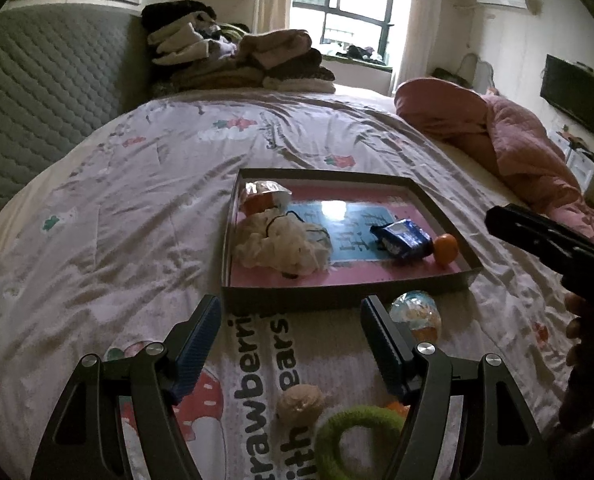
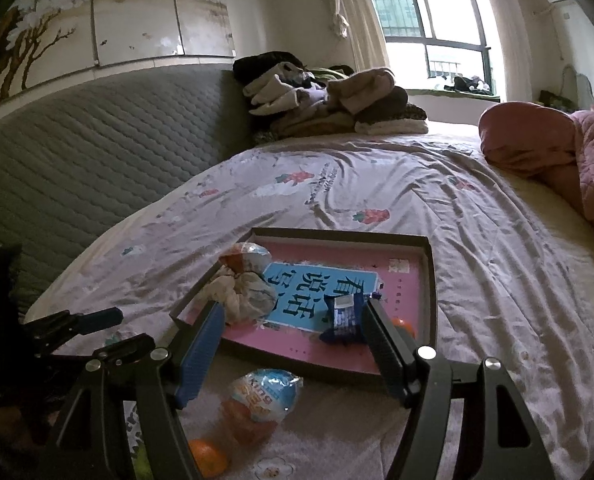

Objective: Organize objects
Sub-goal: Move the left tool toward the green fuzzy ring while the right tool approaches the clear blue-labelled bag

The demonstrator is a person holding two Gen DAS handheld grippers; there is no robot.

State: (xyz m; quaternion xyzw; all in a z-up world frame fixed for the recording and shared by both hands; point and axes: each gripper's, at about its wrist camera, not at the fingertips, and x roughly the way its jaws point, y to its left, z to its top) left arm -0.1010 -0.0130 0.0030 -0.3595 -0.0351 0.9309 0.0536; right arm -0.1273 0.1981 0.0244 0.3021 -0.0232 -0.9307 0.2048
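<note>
A shallow dark box tray with a pink and blue bottom lies on the bed. In it are a wrapped egg snack, a crumpled white cloth, a blue snack packet and an orange. On the sheet in front lie a second egg snack, a tan ball, a green ring and an orange. My left gripper is open above the sheet. My right gripper is open over the tray's near edge.
Folded clothes are piled at the far side of the bed. A pink quilt lies at the right. A grey padded headboard runs along the left.
</note>
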